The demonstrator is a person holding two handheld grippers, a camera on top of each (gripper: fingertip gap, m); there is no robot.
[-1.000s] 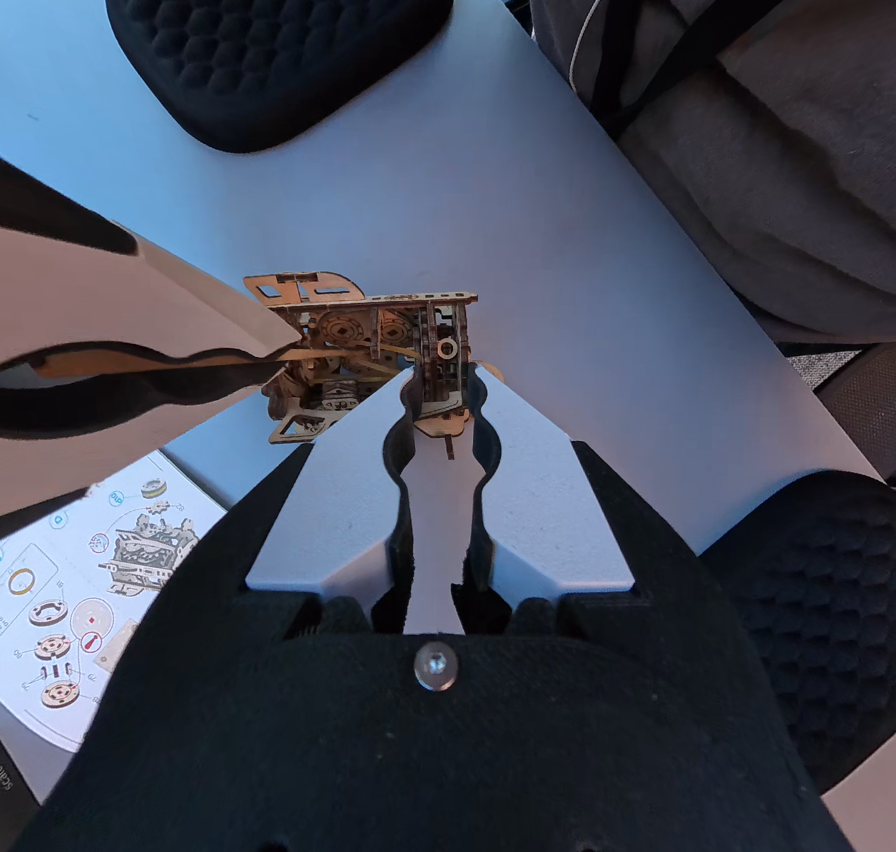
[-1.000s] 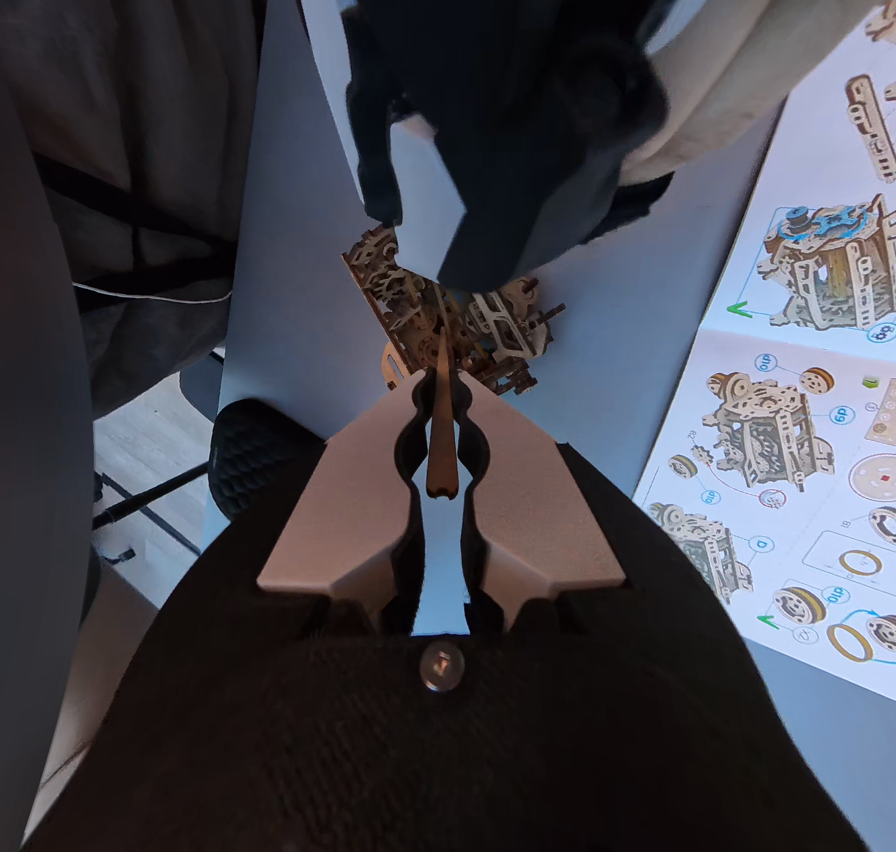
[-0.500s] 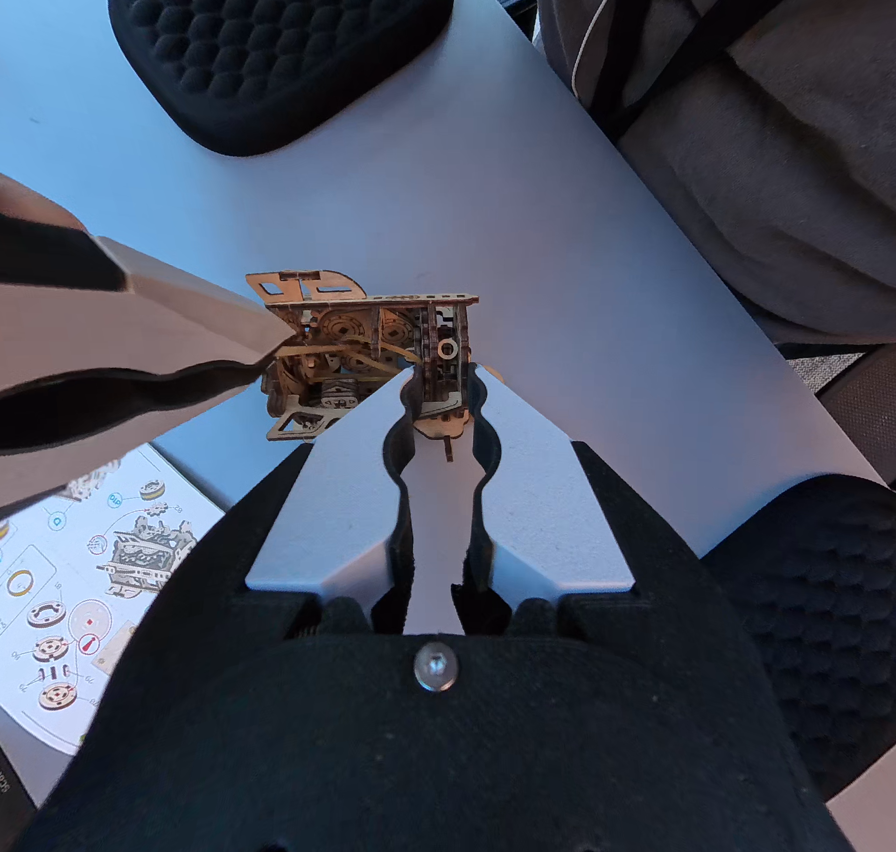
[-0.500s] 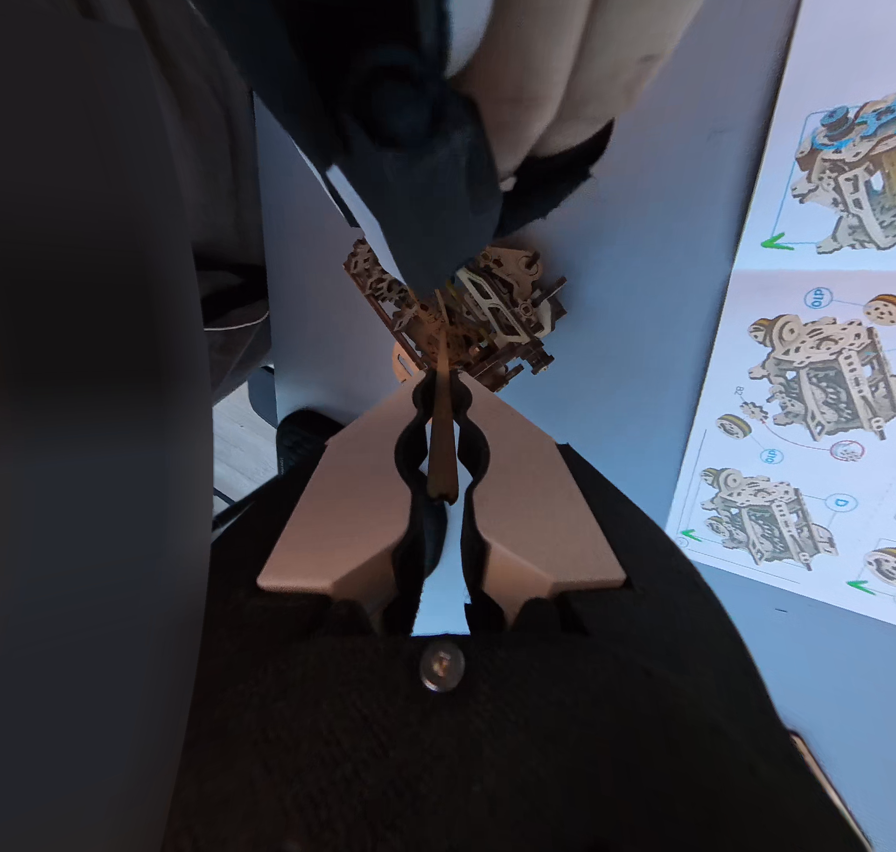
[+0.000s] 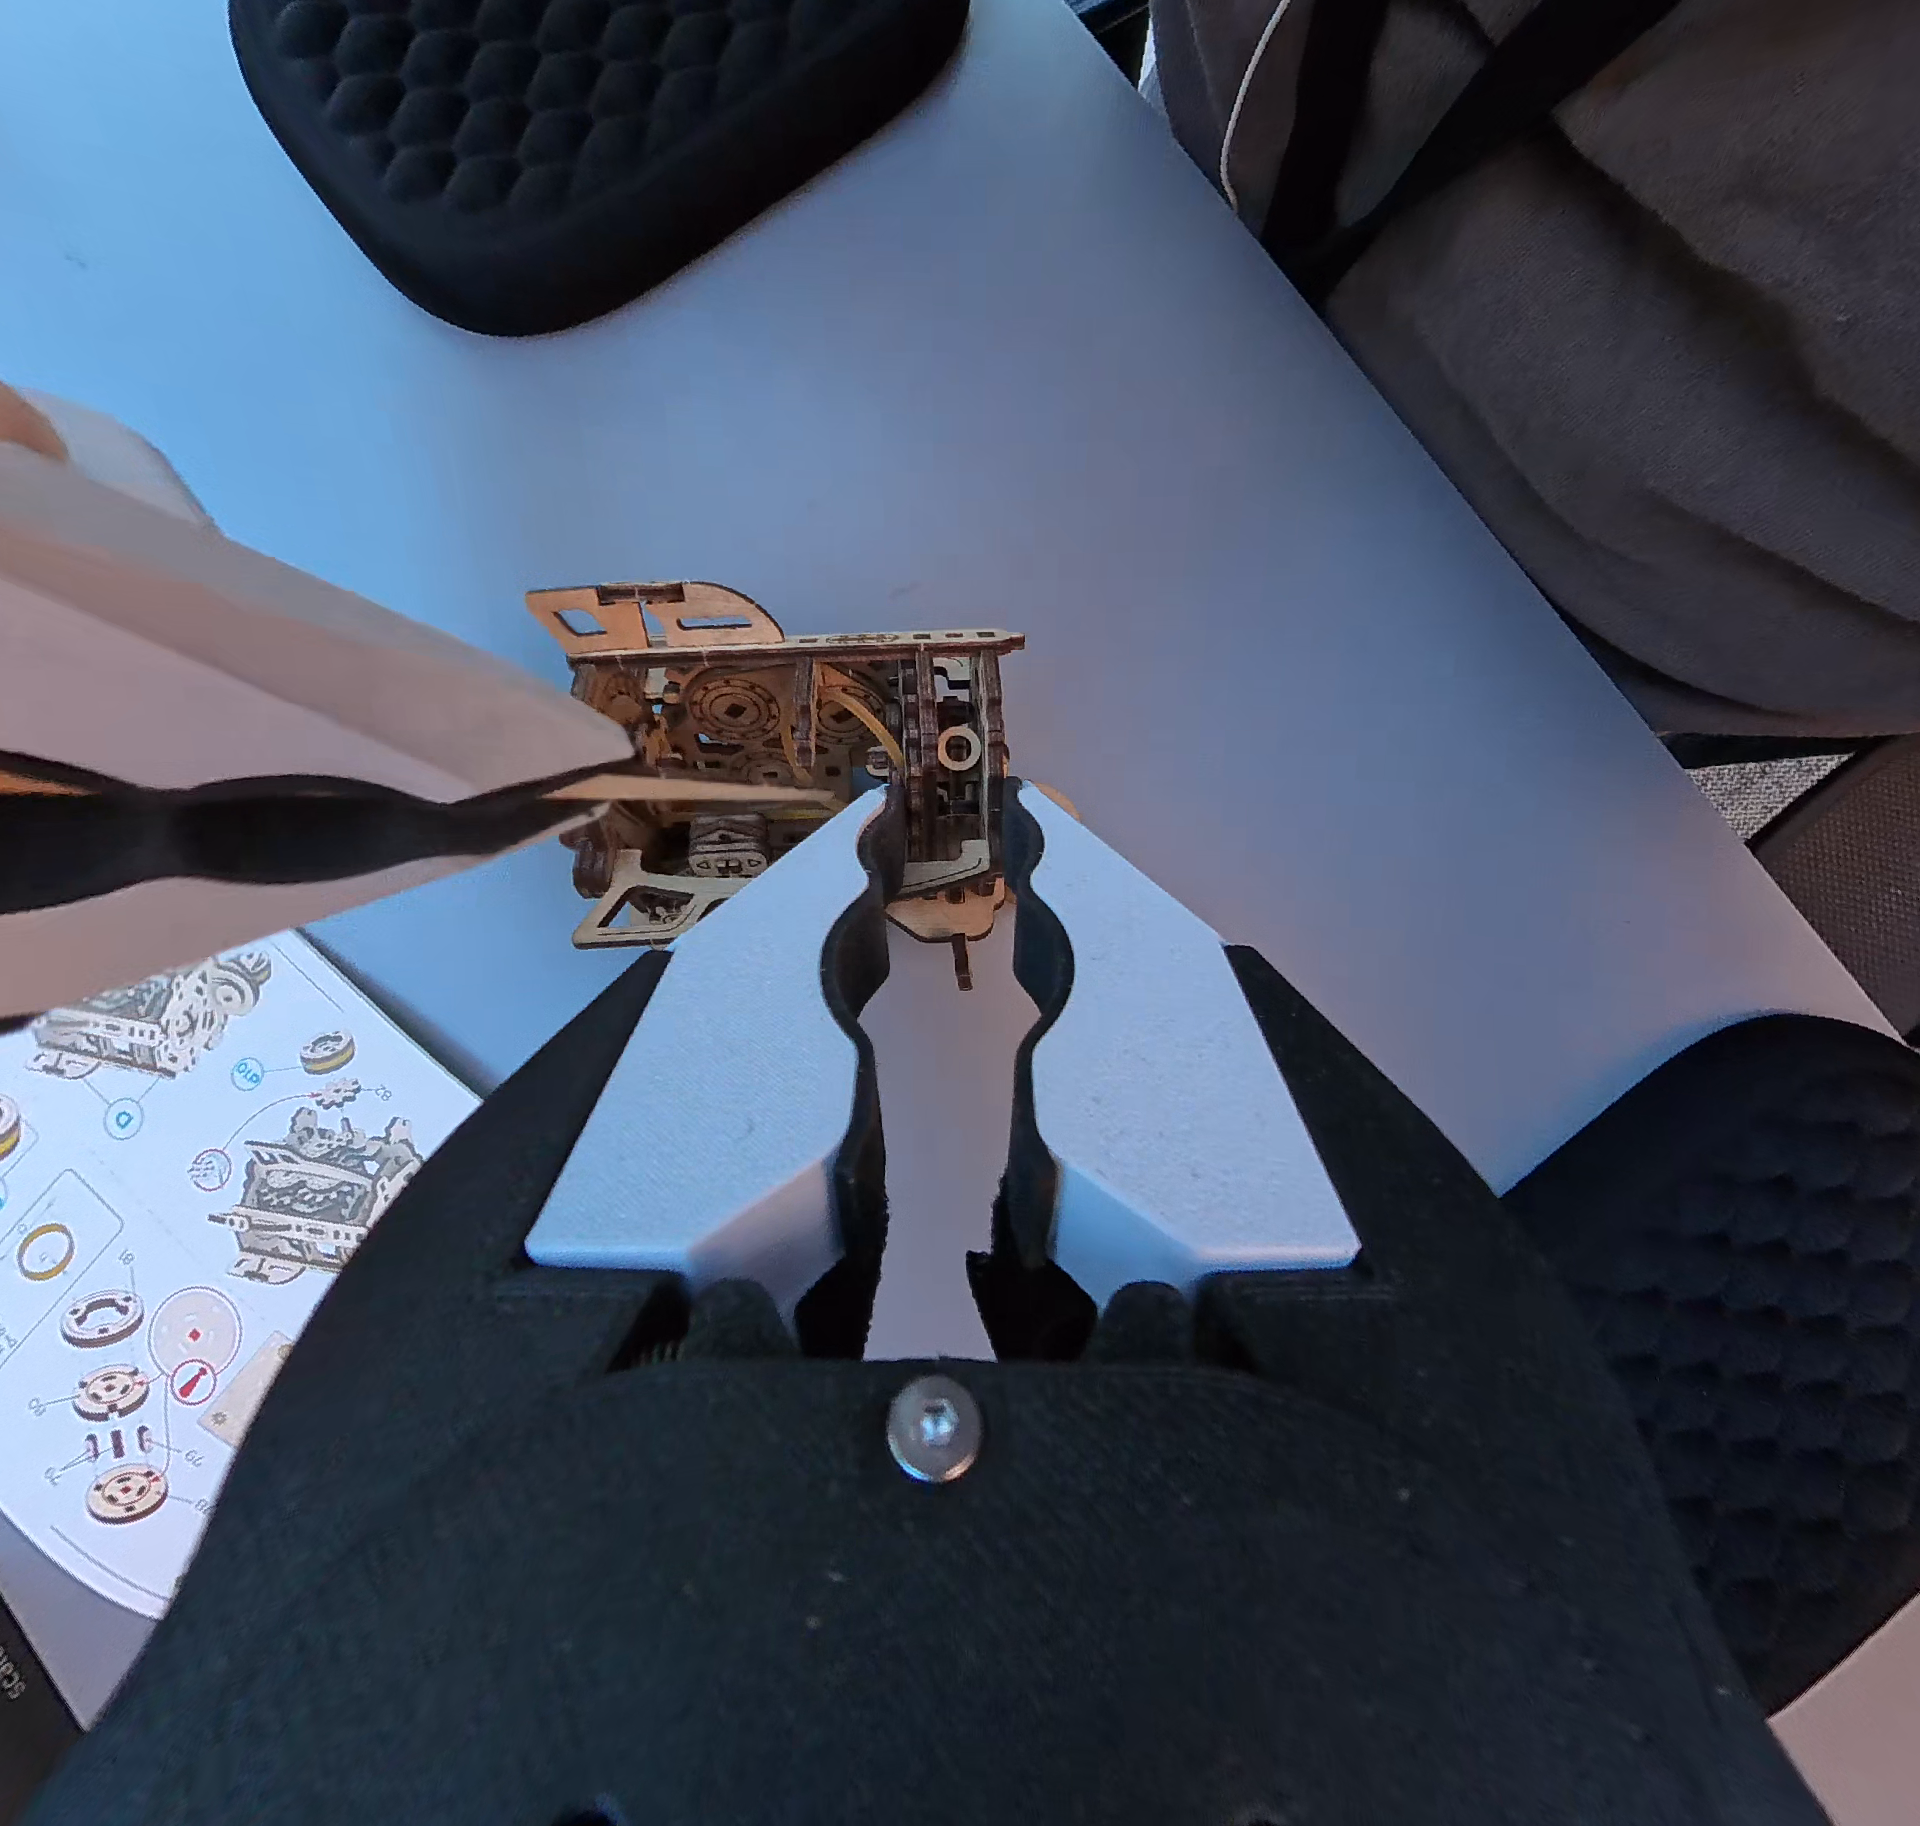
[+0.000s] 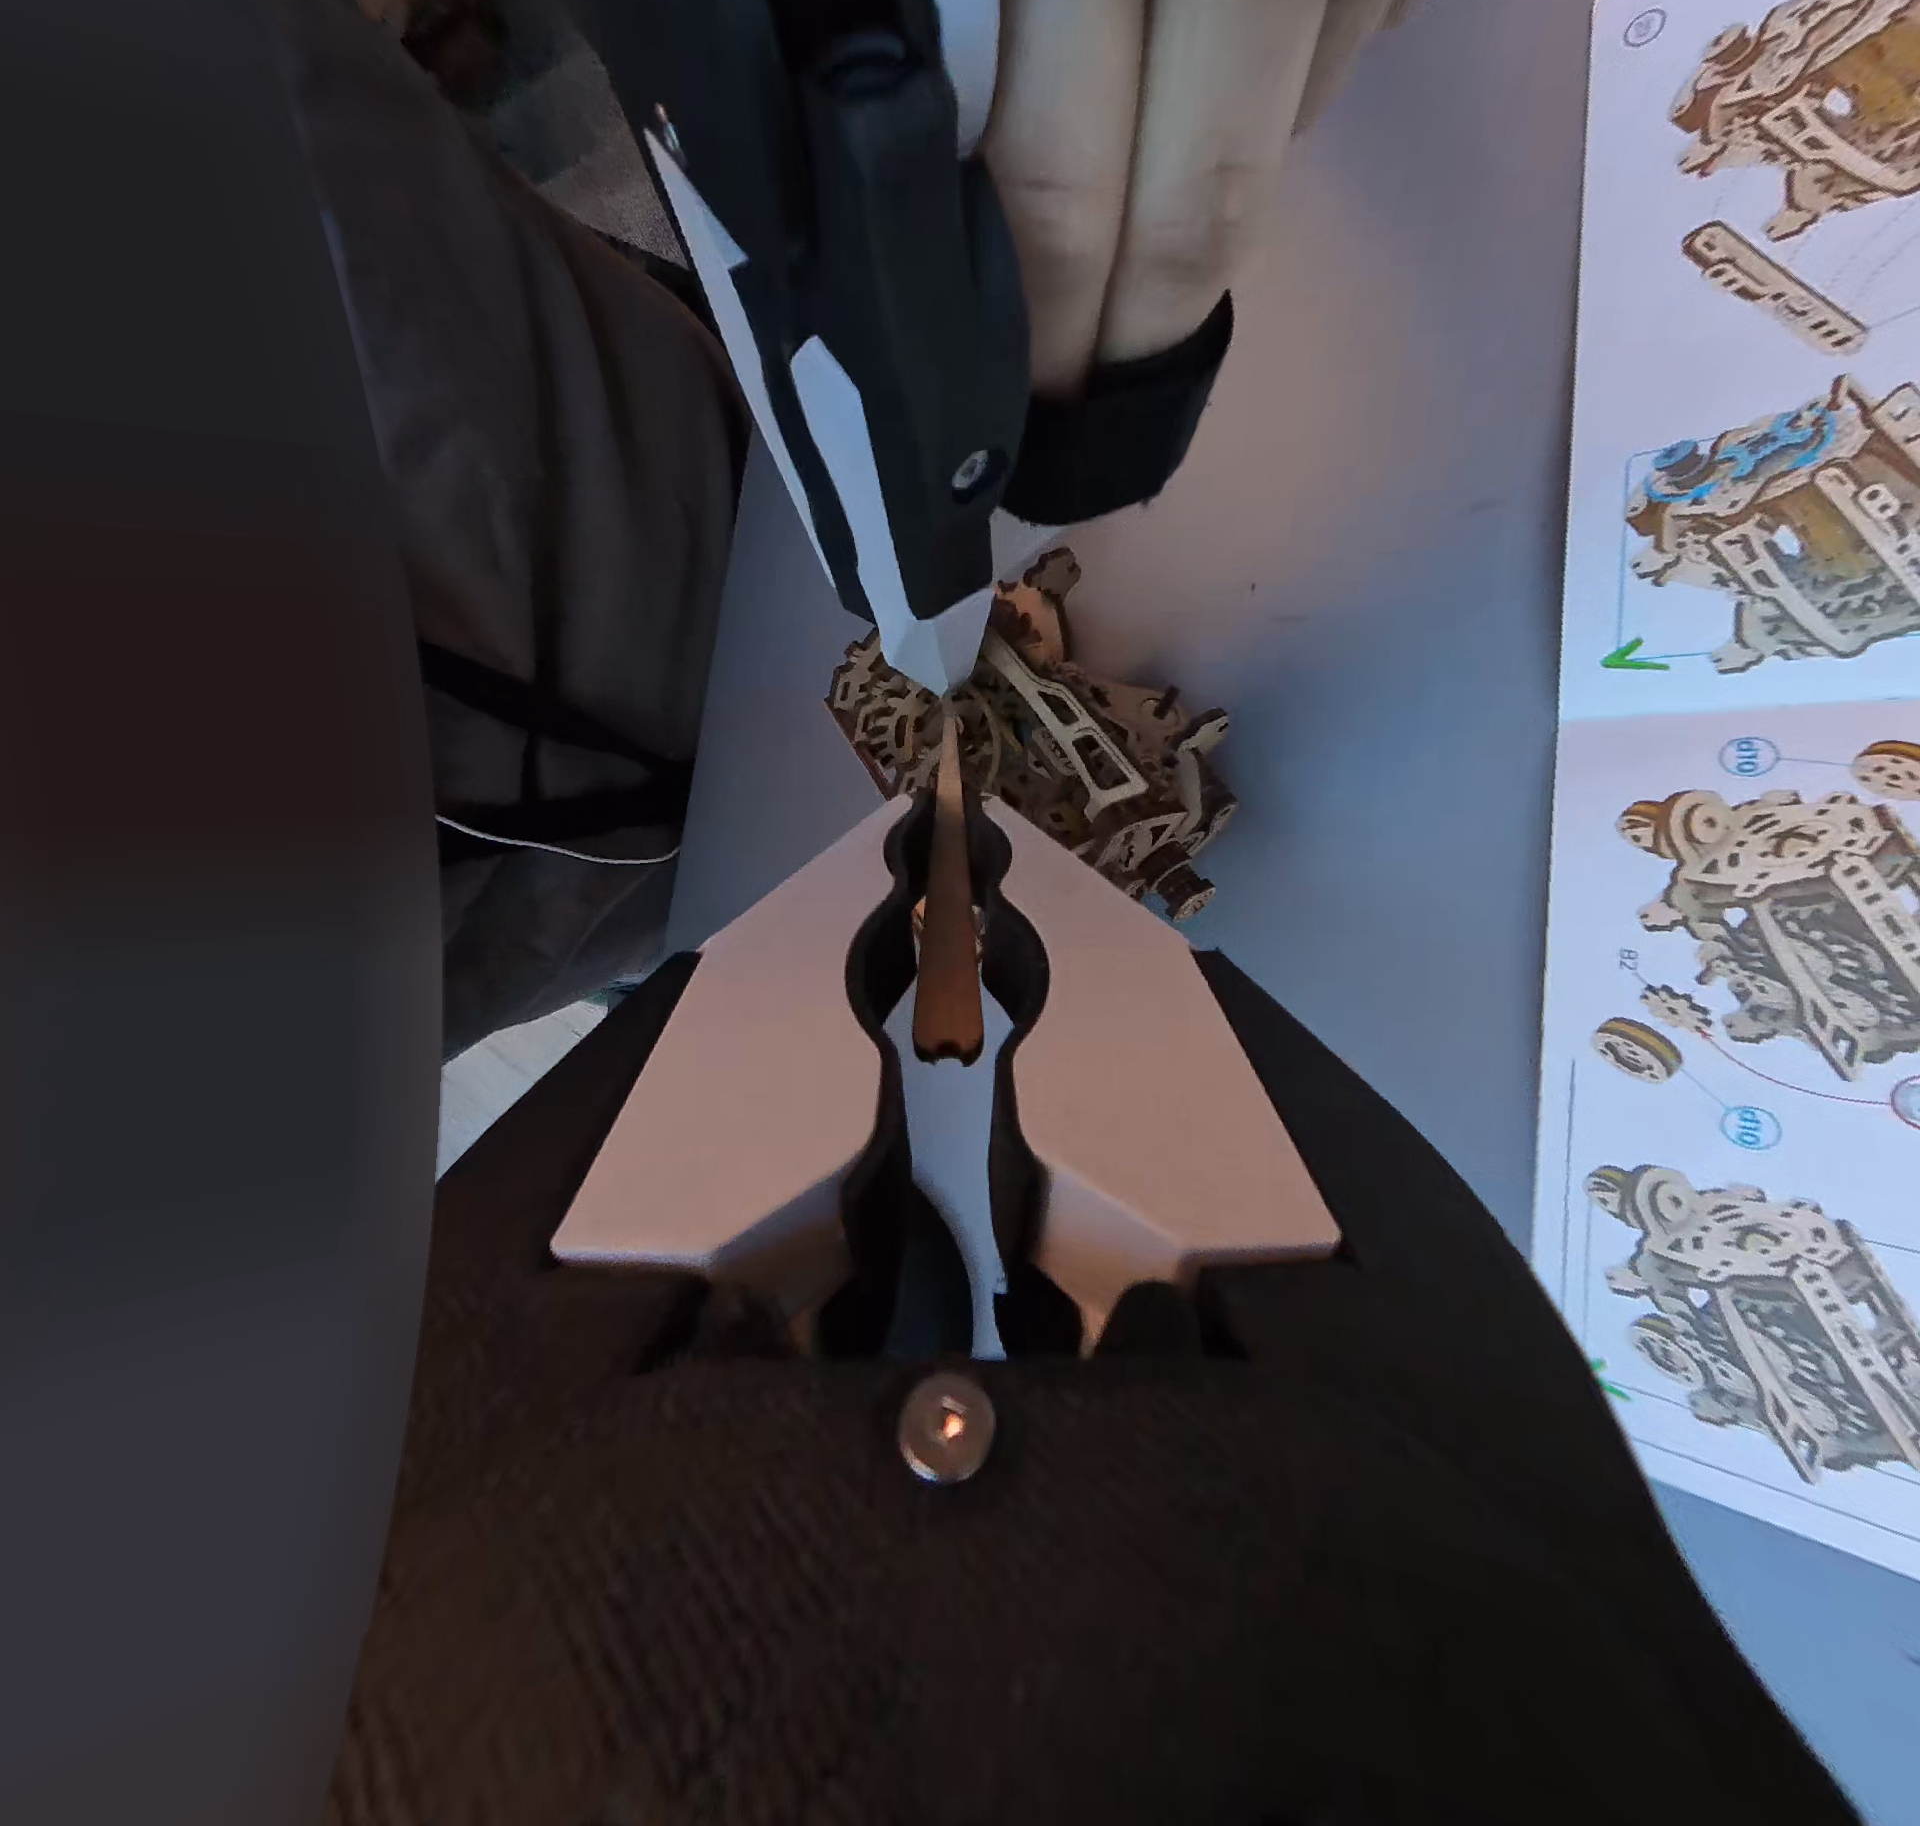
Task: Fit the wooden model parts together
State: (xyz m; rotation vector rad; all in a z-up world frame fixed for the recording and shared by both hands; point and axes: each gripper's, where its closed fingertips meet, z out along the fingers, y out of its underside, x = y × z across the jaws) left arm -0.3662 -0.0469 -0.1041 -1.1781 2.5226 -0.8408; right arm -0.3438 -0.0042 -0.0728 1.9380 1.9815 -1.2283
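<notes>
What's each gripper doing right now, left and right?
Left gripper: closed on one end of the wooden model, pads pressing both sides.
Right gripper: closed on a thin flat wooden strip, tip at the model.

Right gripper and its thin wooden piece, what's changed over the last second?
The right gripper has pushed in: the thin wooden piece now reaches deeper into the wooden model, its tip close beside the left gripper. Unchanged: the piece stays clamped, the left gripper stays shut on the model's end, and the model hasn't moved on the table.
</notes>
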